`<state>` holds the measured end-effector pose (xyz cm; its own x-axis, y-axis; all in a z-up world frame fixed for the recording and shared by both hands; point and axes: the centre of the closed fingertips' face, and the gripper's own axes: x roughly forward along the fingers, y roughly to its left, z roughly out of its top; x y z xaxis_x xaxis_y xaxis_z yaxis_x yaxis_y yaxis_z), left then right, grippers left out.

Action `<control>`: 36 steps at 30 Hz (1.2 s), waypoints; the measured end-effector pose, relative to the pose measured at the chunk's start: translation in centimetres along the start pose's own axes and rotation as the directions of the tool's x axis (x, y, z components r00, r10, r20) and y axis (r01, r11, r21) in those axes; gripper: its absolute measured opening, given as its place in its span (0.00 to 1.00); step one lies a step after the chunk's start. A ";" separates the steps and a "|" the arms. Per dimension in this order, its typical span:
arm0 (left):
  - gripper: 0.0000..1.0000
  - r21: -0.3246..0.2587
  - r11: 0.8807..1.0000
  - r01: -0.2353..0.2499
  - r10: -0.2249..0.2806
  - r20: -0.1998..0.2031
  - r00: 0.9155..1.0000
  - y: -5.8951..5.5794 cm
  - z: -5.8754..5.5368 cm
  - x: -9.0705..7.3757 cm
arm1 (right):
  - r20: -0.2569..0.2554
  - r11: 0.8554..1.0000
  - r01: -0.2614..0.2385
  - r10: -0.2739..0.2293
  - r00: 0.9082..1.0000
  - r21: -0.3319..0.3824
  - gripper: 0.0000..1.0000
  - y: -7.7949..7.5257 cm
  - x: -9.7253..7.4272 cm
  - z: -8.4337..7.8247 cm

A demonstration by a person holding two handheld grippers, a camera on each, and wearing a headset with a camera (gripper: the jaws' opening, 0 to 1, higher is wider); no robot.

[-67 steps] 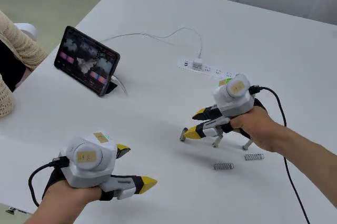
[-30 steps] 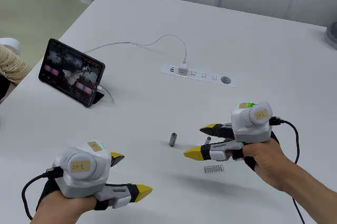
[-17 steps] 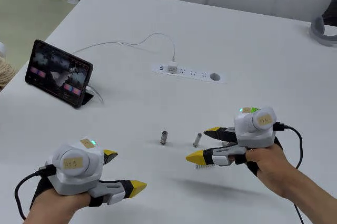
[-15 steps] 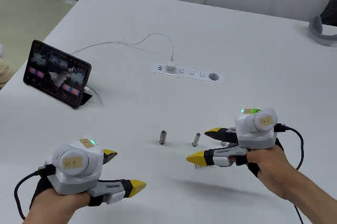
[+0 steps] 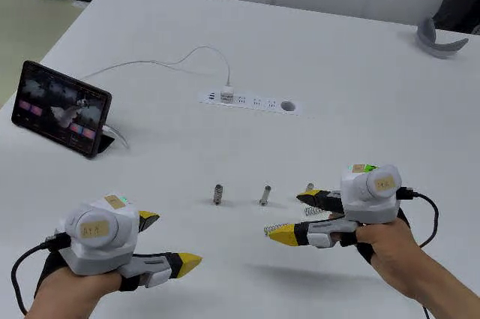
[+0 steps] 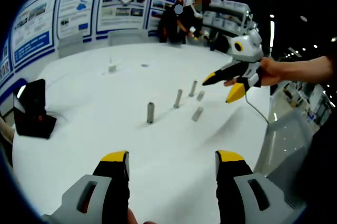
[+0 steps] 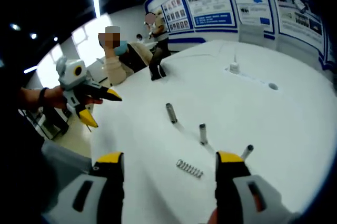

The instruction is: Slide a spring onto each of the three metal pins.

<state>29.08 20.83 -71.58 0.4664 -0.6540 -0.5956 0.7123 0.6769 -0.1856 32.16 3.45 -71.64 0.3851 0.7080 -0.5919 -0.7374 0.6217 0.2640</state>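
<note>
Three metal pins stand in a row on the white table (image 5: 360, 101). The left pin (image 5: 218, 194) (image 7: 171, 113) (image 6: 150, 113) carries a spring. The middle pin (image 5: 265, 195) (image 7: 202, 133) and the right pin (image 5: 310, 187) (image 7: 246, 153) are bare. One loose spring (image 5: 276, 227) (image 7: 189, 168) lies by the lower fingertip of my right gripper (image 5: 294, 216) (image 7: 169, 159), which hovers open just in front of the pins. Another loose spring (image 5: 313, 211) lies under that gripper. My left gripper (image 5: 169, 240) (image 6: 172, 156) stands open and holds nothing, well to the left.
A tablet (image 5: 60, 107) on a stand is at the far left. A power strip (image 5: 247, 101) with a plugged-in cable lies behind the pins. A grey headset (image 5: 442, 37) rests at the far right edge. People stand beyond the table (image 7: 113, 50).
The right gripper has left the spring on the left pin and drawn back toward me, open. The head camera has shifted. The left gripper has stayed roughly where it was.
</note>
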 end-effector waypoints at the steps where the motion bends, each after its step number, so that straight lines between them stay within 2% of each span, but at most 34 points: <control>1: 0.68 0.001 1.000 0.000 0.000 0.000 1.000 0.0 0.0 0.0 | -0.001 1.000 0.004 -0.004 1.000 0.004 0.72 0.0 -0.1 -0.2; 14: 0.69 0.006 1.000 0.015 -0.015 -0.003 1.000 -0.6 0.3 0.6 | -0.013 0.996 0.056 -0.055 0.998 0.066 0.76 -0.3 -2.2 -3.4; 23: 0.69 0.019 0.999 0.029 -0.029 -0.011 1.000 -0.9 0.6 1.2 | -0.007 0.994 0.080 -0.079 0.997 0.080 0.78 -0.8 -3.5 -4.3; 36: 0.69 0.038 0.998 0.055 -0.055 -0.015 0.998 -2.2 1.5 2.4 | -0.019 0.993 0.098 -0.097 0.995 0.065 0.79 -0.9 -4.4 -5.0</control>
<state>29.43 17.29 -71.42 0.4187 -0.6847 -0.5965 0.7565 0.6264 -0.1879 28.37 -1.93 -73.09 0.4440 0.6380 -0.6291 -0.6587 0.7084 0.2535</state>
